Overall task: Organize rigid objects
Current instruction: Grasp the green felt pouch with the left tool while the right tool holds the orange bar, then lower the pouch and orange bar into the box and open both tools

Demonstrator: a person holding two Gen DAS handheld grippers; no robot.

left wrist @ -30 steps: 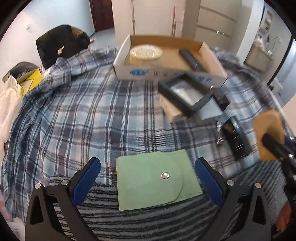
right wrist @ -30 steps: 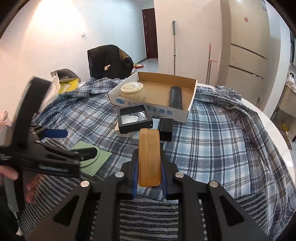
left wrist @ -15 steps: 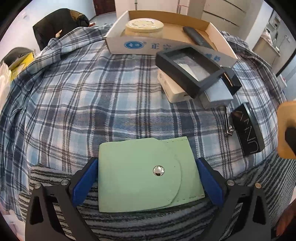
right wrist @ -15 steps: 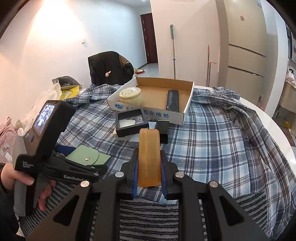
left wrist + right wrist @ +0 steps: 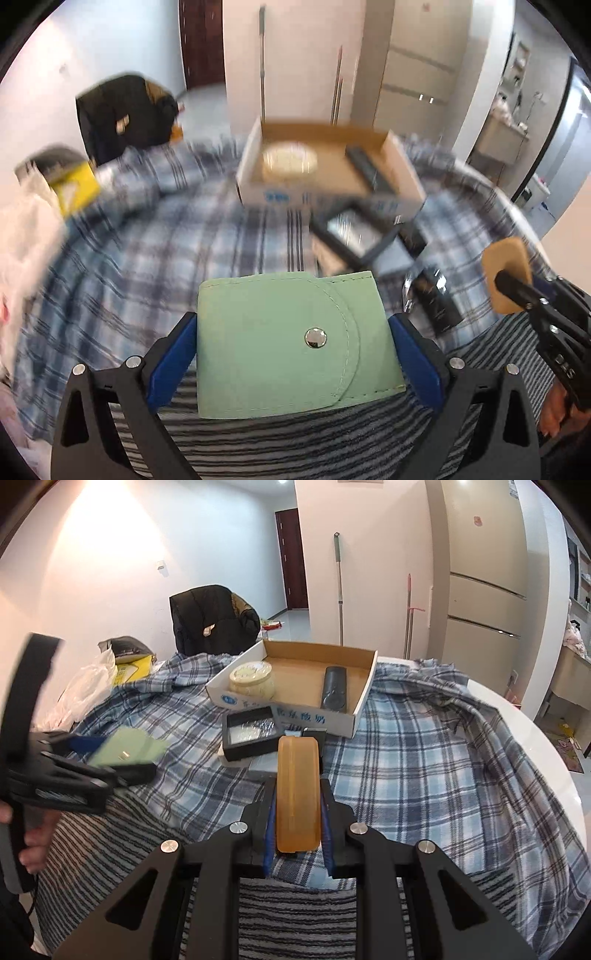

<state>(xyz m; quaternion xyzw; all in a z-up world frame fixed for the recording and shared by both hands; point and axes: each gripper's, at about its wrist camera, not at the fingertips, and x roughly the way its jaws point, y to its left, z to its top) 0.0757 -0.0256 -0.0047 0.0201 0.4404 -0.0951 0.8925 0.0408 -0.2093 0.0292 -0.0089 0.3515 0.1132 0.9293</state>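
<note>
Left gripper (image 5: 293,341): clamped on green pouch (image 5: 291,343), apparently lifted; view blurred.
Right gripper (image 5: 297,814): clamped on amber case (image 5: 297,794).
Ahead: black tray (image 5: 251,733) before cardboard box (image 5: 314,716) holding remote (image 5: 332,694), round tin (image 5: 252,681).

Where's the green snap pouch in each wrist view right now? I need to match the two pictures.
Left wrist: the green snap pouch fills the lower centre, between the blue pads of the left hand-held gripper.
Right wrist: the same pouch sits at mid-left, blurred, in the left hand-held gripper, above the plaid cloth.
Shared landmark: the cardboard box holding the round tin and the remote, behind the pouch in both views.
</note>
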